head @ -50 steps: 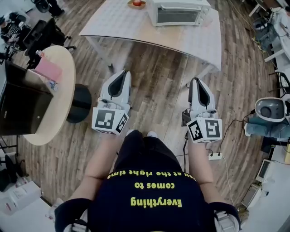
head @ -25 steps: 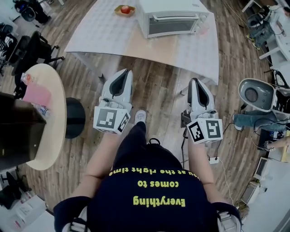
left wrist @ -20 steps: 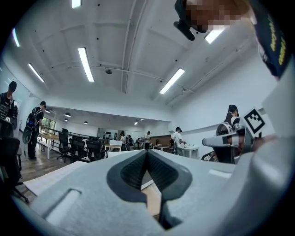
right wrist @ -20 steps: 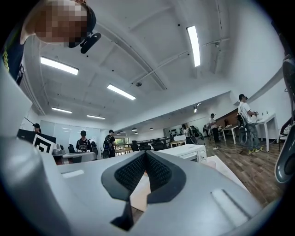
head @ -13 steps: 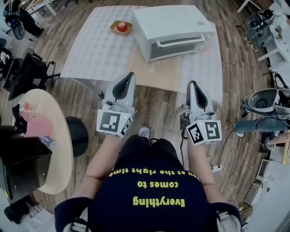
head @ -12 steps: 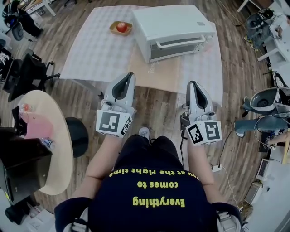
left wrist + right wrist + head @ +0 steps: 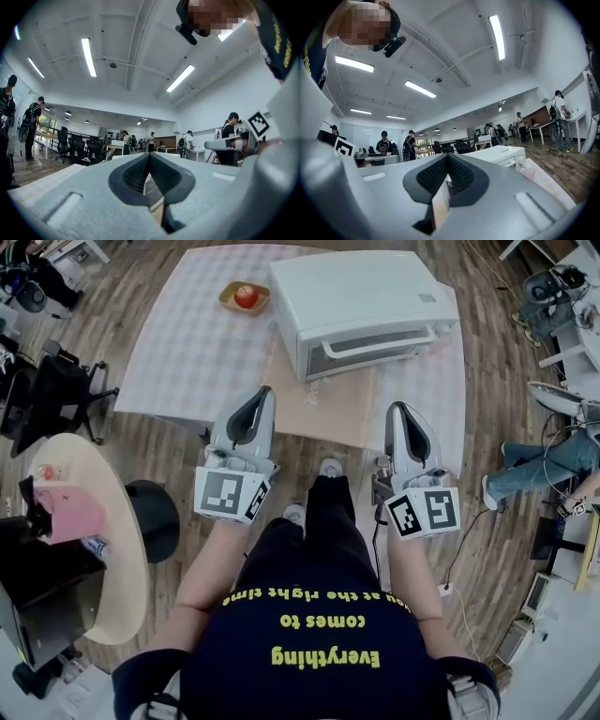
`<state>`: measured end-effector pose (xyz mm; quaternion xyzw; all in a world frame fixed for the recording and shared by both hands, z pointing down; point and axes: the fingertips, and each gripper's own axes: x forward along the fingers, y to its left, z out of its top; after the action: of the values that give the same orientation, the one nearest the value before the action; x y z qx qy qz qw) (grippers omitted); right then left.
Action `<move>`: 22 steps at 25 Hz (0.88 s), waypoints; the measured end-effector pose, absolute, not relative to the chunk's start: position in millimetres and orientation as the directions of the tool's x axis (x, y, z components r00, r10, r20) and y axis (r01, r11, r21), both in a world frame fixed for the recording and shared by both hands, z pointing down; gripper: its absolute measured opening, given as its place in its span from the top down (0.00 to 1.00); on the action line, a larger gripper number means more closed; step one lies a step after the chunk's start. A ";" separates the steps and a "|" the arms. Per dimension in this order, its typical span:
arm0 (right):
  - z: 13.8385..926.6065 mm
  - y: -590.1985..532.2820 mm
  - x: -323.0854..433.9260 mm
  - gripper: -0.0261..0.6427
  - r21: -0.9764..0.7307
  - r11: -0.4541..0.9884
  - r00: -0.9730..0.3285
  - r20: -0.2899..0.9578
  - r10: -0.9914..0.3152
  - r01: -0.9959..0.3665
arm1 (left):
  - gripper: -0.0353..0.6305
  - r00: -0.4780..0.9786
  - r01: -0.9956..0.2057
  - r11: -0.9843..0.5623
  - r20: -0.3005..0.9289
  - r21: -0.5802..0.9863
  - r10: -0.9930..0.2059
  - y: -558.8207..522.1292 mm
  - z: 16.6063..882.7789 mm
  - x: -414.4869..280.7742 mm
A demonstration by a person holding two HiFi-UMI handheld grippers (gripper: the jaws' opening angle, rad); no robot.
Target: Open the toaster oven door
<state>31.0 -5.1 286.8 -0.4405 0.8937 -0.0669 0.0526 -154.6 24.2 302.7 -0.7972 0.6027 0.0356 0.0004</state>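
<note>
Both grippers empty, jaws pressed together: left gripper [image 7: 260, 397], right gripper [image 7: 401, 411]. I hold them side by side at the near edge of the pale checked-cloth table [image 7: 187, 352]. The white boxy metal toaster oven [image 7: 361, 296] stands further back on the table, well apart from both grippers. Its door is shut and its white bar handle [image 7: 386, 341] is untouched.

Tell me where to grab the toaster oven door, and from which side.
Grip the white bar handle across the top of the toaster oven door, coming from the front. The door faces the person and the bar stands off it, likely leaving jaw room.
</note>
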 end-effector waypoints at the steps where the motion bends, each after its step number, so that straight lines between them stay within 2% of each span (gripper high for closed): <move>1: 286.6 -13.6 29.6 0.94 -0.165 0.613 -0.616 -0.038 -0.786 -0.772 | 0.95 0.259 -0.964 -0.262 -0.057 0.041 -0.964 17.8 303.0 -155.3; 13: 282.2 -132.6 44.7 0.94 -0.156 0.694 -0.697 -0.043 -0.716 -0.703 | 0.95 0.144 -0.989 -0.145 -0.045 0.028 -0.989 -77.9 302.4 -144.6; 22: 293.6 -177.6 40.7 0.94 -0.162 0.741 -0.749 -0.018 -0.662 -0.651 | 0.95 0.072 -0.997 -0.072 -0.031 0.025 -0.997 -114.2 309.9 -143.3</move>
<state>40.7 -177.6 293.6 -0.3521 0.9324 -0.0730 0.0370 -143.3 -114.2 309.9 -0.7320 0.6810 0.0199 0.0012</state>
